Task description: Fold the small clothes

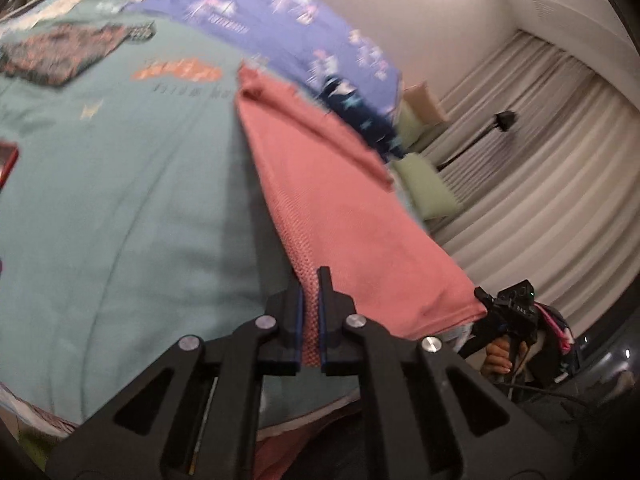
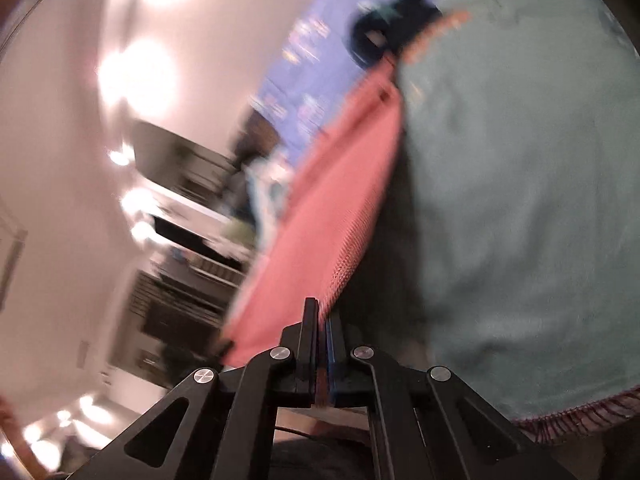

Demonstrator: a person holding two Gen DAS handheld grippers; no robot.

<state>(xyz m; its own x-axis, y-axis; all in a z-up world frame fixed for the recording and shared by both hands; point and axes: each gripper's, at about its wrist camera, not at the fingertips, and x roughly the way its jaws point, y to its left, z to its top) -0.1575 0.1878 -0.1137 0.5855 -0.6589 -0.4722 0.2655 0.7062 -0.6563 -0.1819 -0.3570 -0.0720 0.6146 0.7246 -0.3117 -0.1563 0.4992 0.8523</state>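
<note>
We saw a teal blanket [image 1: 120, 200] spread wide, with an orange print [image 1: 178, 72] and a dark patterned patch [image 1: 60, 56] on it. Beyond it lay a purple sheet [image 1: 256, 4] with pale motifs. Pale pleated curtains [image 1: 540, 152] hung along the wall, a black stand [image 1: 496, 124] before them. Green cushions [image 1: 428, 188] sat near the curtains. In the right wrist view, bright lamps [image 2: 136, 76] glared on a white wall [image 2: 60, 160], and dark blurred furniture [image 2: 180, 280] stood below.

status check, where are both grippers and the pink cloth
Left gripper shut on pink cloth. Right gripper shut on its other corner. Cloth lifted over teal bedspread; nothing blocking.
</note>
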